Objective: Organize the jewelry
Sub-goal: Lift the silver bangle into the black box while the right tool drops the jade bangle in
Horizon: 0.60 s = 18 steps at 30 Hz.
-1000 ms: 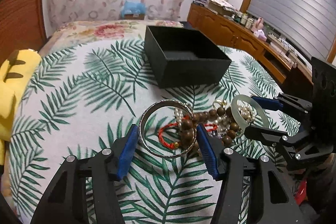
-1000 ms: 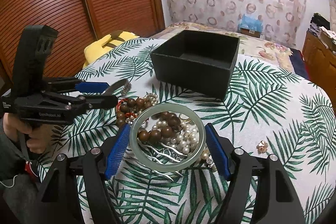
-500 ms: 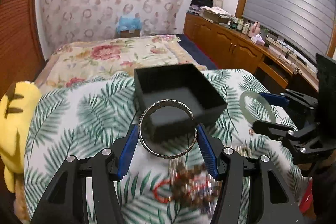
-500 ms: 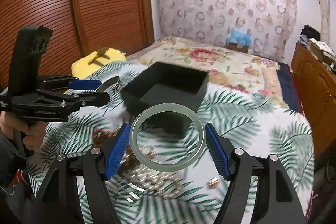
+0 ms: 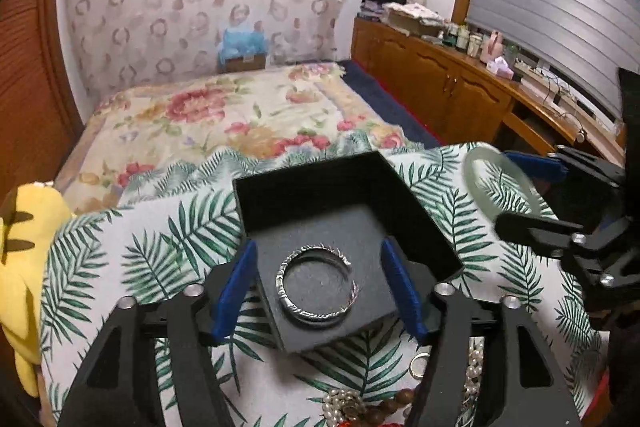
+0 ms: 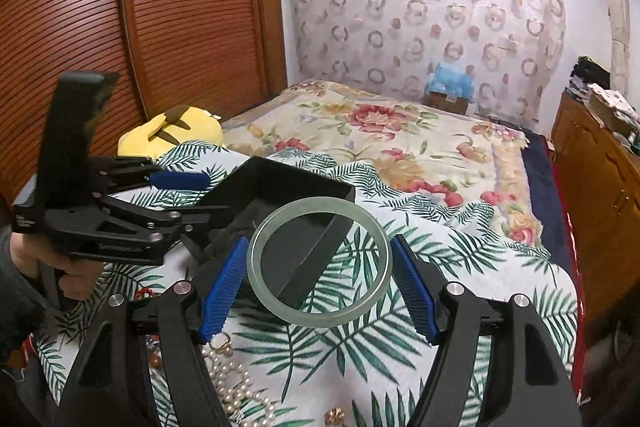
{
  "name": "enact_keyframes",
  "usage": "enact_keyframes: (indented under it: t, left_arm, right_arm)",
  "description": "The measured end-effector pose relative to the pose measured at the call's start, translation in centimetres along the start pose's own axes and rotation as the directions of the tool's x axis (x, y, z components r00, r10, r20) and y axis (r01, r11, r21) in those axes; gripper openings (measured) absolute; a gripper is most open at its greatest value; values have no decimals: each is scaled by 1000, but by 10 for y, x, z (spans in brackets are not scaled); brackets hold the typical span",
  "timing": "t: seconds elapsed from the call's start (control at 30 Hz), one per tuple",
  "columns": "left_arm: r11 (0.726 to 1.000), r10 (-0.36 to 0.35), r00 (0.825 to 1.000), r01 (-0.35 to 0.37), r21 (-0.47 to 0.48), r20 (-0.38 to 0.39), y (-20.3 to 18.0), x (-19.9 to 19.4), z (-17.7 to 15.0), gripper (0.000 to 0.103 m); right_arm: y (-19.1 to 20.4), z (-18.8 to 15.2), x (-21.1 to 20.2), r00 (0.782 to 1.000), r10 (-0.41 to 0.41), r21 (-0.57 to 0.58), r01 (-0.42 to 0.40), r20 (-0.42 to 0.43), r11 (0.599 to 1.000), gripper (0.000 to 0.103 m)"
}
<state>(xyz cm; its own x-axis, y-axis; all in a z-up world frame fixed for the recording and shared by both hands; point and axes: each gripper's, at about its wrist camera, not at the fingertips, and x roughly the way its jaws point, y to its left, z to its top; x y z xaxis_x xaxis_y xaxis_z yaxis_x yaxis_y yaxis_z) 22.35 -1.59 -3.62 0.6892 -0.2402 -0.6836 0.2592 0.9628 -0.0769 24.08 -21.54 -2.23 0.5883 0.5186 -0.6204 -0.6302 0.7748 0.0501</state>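
Note:
A black open box [image 5: 416,211] sits on the palm-leaf cloth. A silver bangle [image 5: 316,285] lies flat on the box floor, clear of both blue pads. My left gripper [image 5: 318,291] hangs open over the box. My right gripper [image 6: 318,283] is shut on a pale green jade bangle [image 6: 260,267], held in the air to the right of the box [image 6: 280,183]. The jade bangle [image 5: 480,183] and right gripper [image 5: 516,187] also show at the right of the left wrist view; the left gripper [image 6: 200,195] shows over the box in the right wrist view.
A pile of pearl strands [image 6: 236,383], wooden beads [image 5: 396,403] and a gold ring [image 5: 418,365] lies on the cloth near me. A small gold piece [image 6: 336,415] lies apart. A yellow plush [image 5: 24,267] sits at the left edge. A floral bed [image 6: 400,131] lies beyond.
Both grippers lifted off the pile and moved toward the box. My left gripper opened and the silver bangle dropped onto the box floor. My right gripper still holds the jade bangle.

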Motion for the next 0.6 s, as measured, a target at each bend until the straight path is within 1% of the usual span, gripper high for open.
enact_keyframes:
  t: [0.03, 0.13, 0.23, 0.43, 0.6]
  left_arm:
    - [1000, 2, 1000, -2, 0, 5, 1, -2, 1, 63]
    - [999, 37, 999, -37, 1, 29, 6, -12, 1, 64]
    - [998, 57, 997, -57, -20, 48, 18, -23, -3, 69]
    - [994, 93, 995, -90, -55, 45, 41, -35, -12, 69]
    - [993, 97, 995, -95, -71, 38, 49, -37, -17, 69]
  right_arm:
    - [1, 2, 3, 1000, 5, -4, -5, -2, 1000, 74]
    - [5, 8, 12, 1000, 16, -25, -16, -1, 1000, 74]
    - [14, 13, 25, 999, 36, -57, -36, -12, 998, 74]
    - [37, 16, 56, 995, 59, -134, -69, -76, 989, 74]
    - [50, 9, 72, 990, 69, -153, -87, -122, 984, 74]
